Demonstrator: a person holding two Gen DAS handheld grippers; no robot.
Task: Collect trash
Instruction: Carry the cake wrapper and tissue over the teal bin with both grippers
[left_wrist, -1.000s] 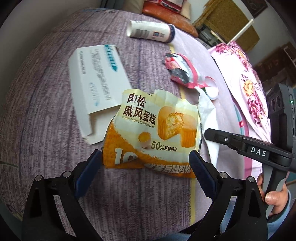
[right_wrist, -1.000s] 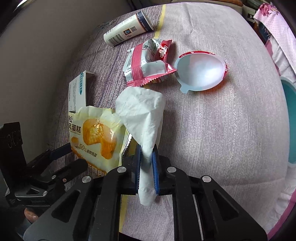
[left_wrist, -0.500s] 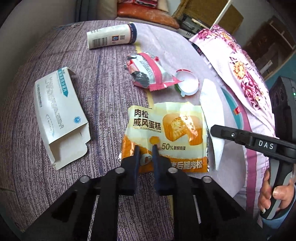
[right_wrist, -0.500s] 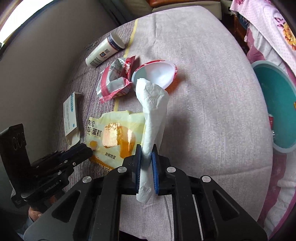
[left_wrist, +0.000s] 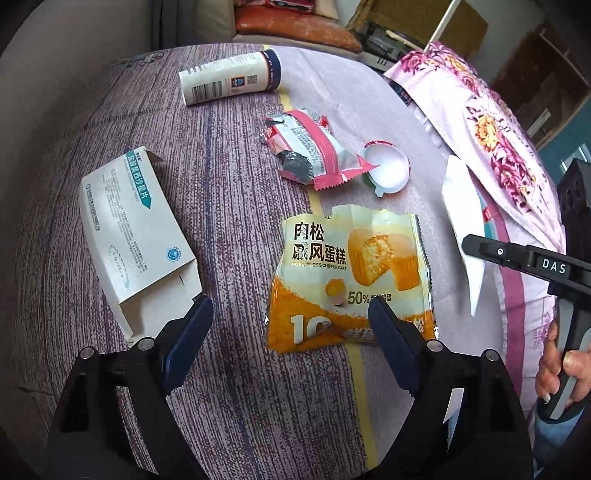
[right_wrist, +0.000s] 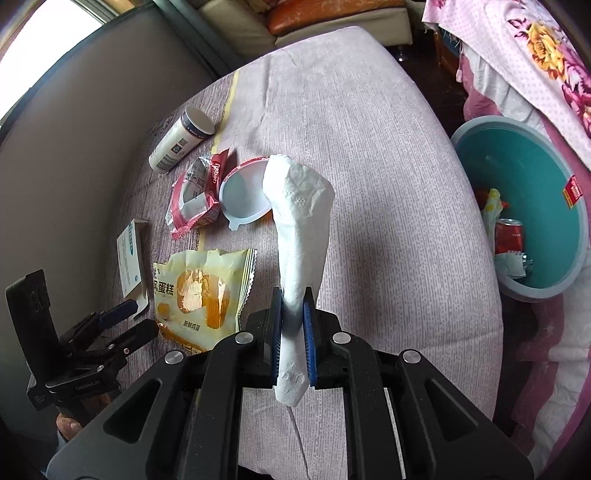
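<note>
Tissue (right_wrist: 299, 236) nearer bin (right_wrist: 576, 254) — can (right_wrist: 509, 236) inside

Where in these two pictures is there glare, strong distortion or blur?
Right wrist view: window overexposed; glare on the cake wrapper; the bin bent by fisheye. Left wrist view: table bulges like a dome, corners dark; bottle slightly soft.

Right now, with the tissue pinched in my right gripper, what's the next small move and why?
Probably carry the right gripper over to the teal bin at the bed's edge and let go there. Its jaws are shut on the white tissue, which hangs clear of the bedspread, and the bin already holds a red can and other scraps. The left gripper is opening, empty, above the chiffon cake wrapper.
</note>
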